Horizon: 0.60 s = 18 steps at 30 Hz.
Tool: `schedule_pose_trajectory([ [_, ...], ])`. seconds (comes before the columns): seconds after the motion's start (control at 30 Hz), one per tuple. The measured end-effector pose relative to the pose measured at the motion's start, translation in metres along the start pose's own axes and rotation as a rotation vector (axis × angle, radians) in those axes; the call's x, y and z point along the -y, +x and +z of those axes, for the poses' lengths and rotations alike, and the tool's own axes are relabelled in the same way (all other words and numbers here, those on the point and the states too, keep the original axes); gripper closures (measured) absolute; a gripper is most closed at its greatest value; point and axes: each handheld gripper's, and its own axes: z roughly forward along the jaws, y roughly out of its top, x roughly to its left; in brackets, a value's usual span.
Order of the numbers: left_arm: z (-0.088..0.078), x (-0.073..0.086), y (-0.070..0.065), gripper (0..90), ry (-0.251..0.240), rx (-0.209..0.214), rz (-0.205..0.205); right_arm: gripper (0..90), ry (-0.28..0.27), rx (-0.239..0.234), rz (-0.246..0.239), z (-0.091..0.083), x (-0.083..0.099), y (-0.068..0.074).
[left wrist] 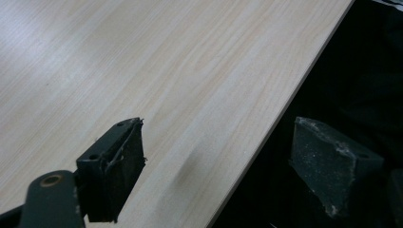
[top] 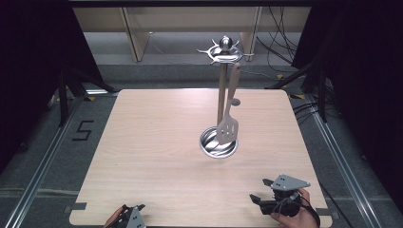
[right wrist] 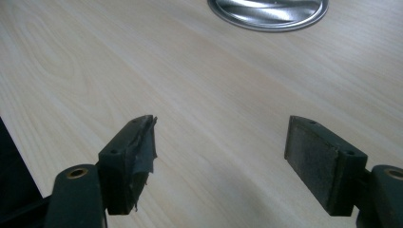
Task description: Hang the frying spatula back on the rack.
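A metal utensil stand point(top: 221, 71) rises from a round steel base point(top: 218, 142) in the middle of the wooden table point(top: 157, 142). A slotted spatula point(top: 228, 114) hangs from its hooked top ring. My right gripper point(top: 263, 190) sits low at the near right of the table, held by a hand, open with nothing between its jaws; in the right gripper view the gripper point(right wrist: 221, 152) points over bare wood toward the steel base point(right wrist: 268, 12). My left gripper point(top: 124, 214) rests at the near left edge, open and empty; in the left gripper view the gripper point(left wrist: 218, 161) straddles the table's edge.
Bare wood surrounds the stand on all sides. Dark floor with metal rails point(top: 43, 166) flanks the table. Tripod legs point(top: 64, 90) stand at the far left, and cables point(top: 280, 42) trail on the floor behind. A "5" mark point(top: 83, 130) lies on the floor at left.
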Motion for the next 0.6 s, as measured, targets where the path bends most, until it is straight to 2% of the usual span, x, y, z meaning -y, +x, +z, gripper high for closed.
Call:
schedule_pose_trajectory([
  [0.1,0.001,0.000,0.000,17.9,0.000,-0.004,0.003,26.7,0.012,-0.001,0.009,0.000,0.002,0.002],
  [0.13,0.001,0.000,0.000,17.9,0.001,-0.004,0.000,26.7,0.008,0.001,-0.008,0.000,0.003,0.001],
  [0.2,0.001,0.000,0.000,17.9,0.001,-0.004,0.001,26.7,0.012,0.008,-0.004,-0.001,0.004,0.003],
  [0.3,0.001,0.000,0.000,17.8,0.000,-0.004,0.000,26.7,0.018,0.023,-0.021,-0.002,0.006,0.003],
  [0.33,0.001,0.000,0.000,17.8,0.001,-0.004,0.000,26.7,0.024,0.014,-0.010,-0.002,0.006,0.004],
  [0.37,0.001,0.000,-0.001,17.9,0.001,-0.005,-0.001,26.7,0.021,0.006,-0.024,-0.002,0.007,0.003],
  [0.4,0.001,0.000,0.000,17.8,0.001,-0.004,0.000,26.7,0.039,0.012,0.022,-0.003,0.008,0.007],
  [0.43,0.001,0.000,0.000,17.9,0.001,-0.004,0.001,26.7,0.022,0.022,-0.013,-0.004,0.009,0.004],
  [0.5,0.001,0.000,0.000,17.9,0.001,-0.004,0.002,26.7,0.028,0.015,-0.005,-0.005,0.010,0.004],
  [0.57,0.001,0.000,0.000,17.9,0.002,-0.005,0.002,26.7,0.016,0.027,-0.009,-0.006,0.011,0.004],
  [0.6,0.001,0.000,0.000,17.9,0.002,-0.005,0.001,26.7,0.016,0.016,-0.004,-0.006,0.012,0.005],
])
